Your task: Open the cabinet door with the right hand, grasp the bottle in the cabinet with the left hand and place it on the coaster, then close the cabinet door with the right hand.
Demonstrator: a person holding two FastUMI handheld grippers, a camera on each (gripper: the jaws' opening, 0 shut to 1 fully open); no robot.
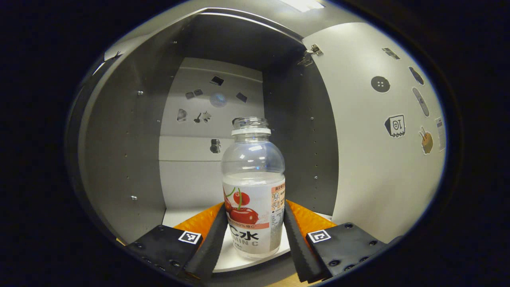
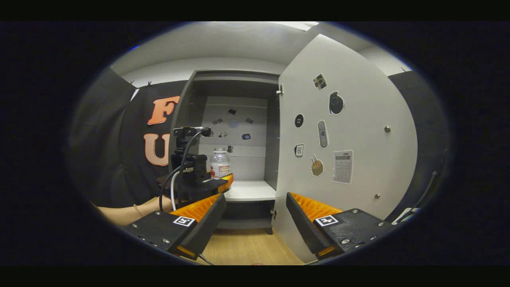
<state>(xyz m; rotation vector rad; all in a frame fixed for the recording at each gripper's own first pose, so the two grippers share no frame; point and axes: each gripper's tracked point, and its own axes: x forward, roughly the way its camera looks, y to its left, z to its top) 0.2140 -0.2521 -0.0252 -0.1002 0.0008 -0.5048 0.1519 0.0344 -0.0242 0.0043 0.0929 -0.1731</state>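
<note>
Dim, sharp pictures; ceiling light (image 1: 303, 4) overhead, edges strongly bowed.

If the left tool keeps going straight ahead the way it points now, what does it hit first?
The bottle. It stands upright on the cabinet shelf, already between the left tool's open fingers, which flank its label; touch is unclear. Behind it is the cabinet's back wall.

A pale shelf (image 1: 255, 261) inside the open cabinet (image 1: 119, 159) carries one upright, capless bottle (image 1: 253, 187) near its front edge.
</note>
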